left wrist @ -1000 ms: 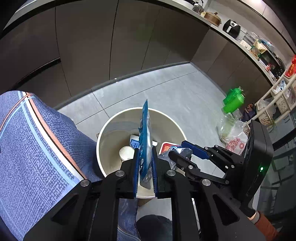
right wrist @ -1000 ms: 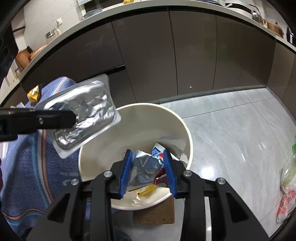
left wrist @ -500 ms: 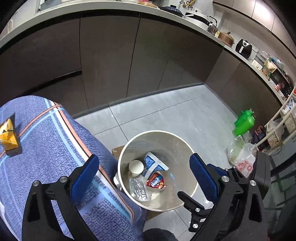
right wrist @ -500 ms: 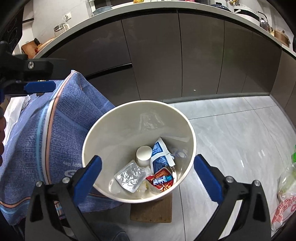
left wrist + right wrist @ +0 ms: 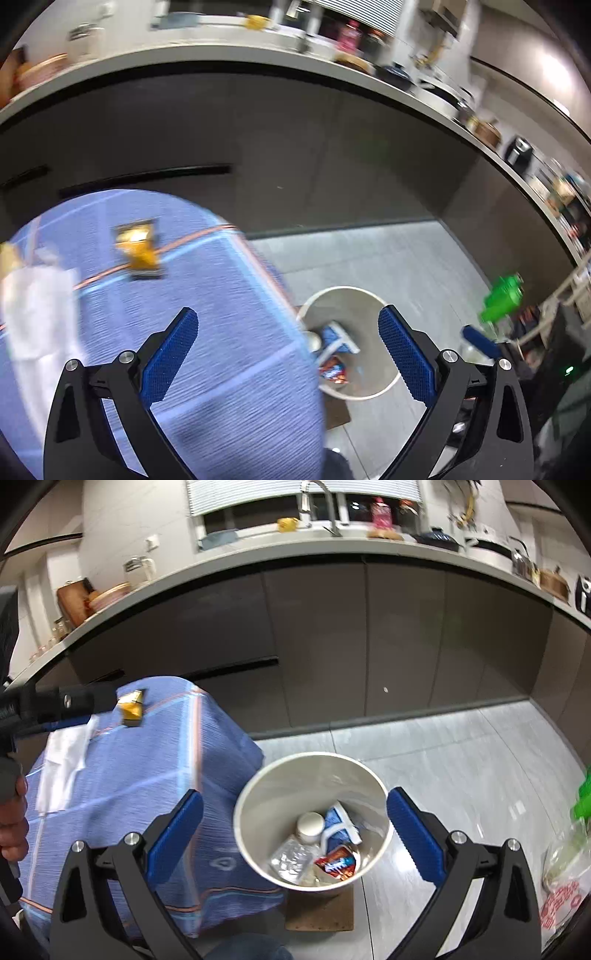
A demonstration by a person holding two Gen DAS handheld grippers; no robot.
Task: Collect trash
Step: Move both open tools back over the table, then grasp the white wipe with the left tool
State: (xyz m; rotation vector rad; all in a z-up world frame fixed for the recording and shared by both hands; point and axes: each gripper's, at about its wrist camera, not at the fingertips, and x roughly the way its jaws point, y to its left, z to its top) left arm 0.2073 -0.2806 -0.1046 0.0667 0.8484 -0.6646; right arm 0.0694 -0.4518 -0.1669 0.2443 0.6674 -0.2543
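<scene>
Both packets now lie in the bin (image 5: 258, 775); my left gripper (image 5: 288, 350) and right gripper (image 5: 295, 834) gape empty. Next: yellow wrapper (image 5: 138, 251) near the table's (image 5: 221, 369) far edge.

Both wrappers (image 5: 295, 856) now lie in the bin (image 5: 255, 834); both hand-held grippers opened empty.

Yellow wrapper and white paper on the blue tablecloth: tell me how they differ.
The yellow wrapper is small, shiny and crumpled; the white paper is larger, flat and matte. The wrapper lies farther back on the tablecloth, the paper nearer. Both still sit outside the bin.
</scene>
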